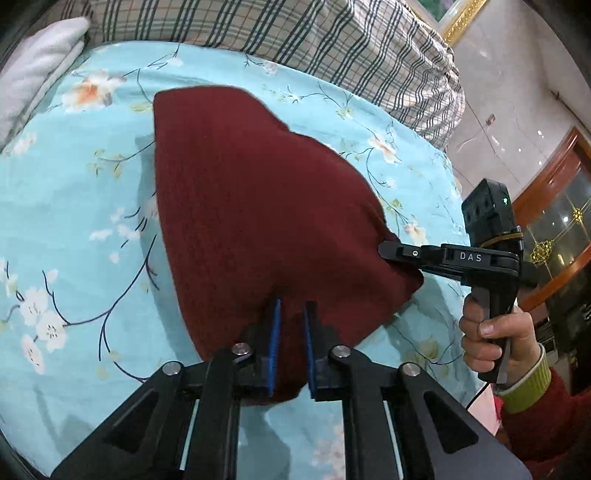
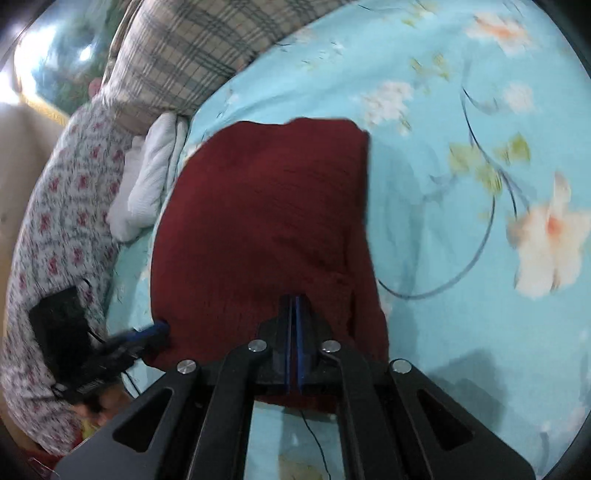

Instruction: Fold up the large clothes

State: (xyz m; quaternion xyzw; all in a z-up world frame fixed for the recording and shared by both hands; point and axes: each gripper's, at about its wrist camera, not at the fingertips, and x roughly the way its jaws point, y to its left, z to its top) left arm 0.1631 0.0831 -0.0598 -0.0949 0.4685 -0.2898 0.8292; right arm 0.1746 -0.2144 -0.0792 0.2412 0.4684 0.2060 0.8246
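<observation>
The dark red garment (image 1: 258, 206) lies partly folded on the floral bed sheet (image 1: 74, 184). The left gripper (image 1: 292, 314) pinches its near edge, jaws almost closed on cloth. The right gripper (image 2: 294, 306) is fully closed on the neighbouring corner. Step in hand: carrying an edge over. Next, lay it flat and aligned. A white pillow (image 2: 147, 177) and plaid quilt (image 1: 295, 33) crowd the far side.
</observation>
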